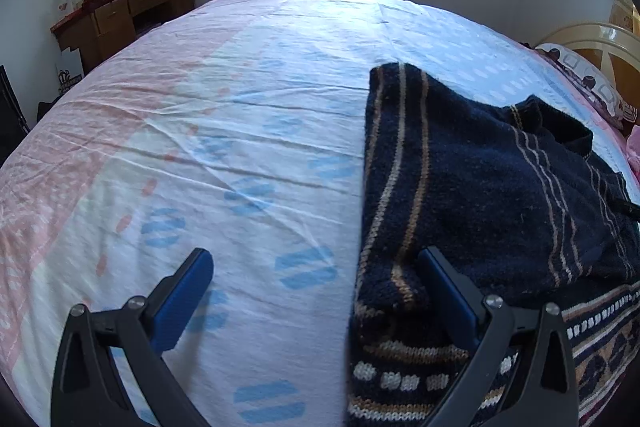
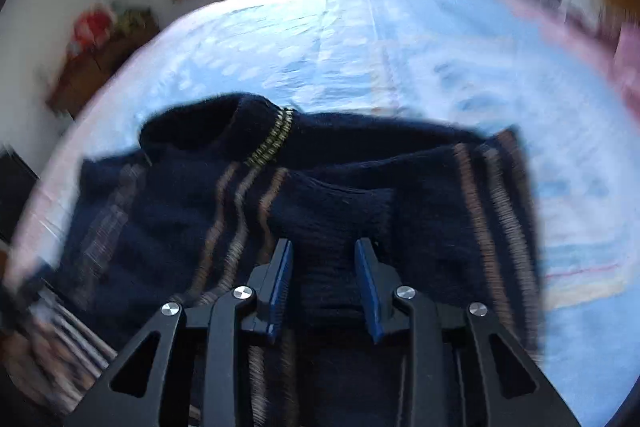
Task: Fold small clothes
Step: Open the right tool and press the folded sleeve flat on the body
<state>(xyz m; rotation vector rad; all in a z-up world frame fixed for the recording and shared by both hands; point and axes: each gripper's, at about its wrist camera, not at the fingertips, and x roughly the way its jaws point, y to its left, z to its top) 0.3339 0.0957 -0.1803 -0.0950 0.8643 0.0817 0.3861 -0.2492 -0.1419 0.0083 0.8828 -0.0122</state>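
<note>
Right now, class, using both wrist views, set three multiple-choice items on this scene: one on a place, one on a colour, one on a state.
1. Where does the sweater lie?
A. on the desk
B. on the bed sheet
C. on the floor

2. What is its main colour?
A. red
B. white
C. navy

3. How does the left gripper stand?
A. wide open
B. shut on the sweater
C. shut on the sheet

Key: B, sheet shows all around it; C, dark navy knit with tan stripes; A, its fingers stand far apart, nothing clamped.

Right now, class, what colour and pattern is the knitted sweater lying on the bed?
The dark navy knitted sweater has thin tan stripes; clearest in the left wrist view.
</note>
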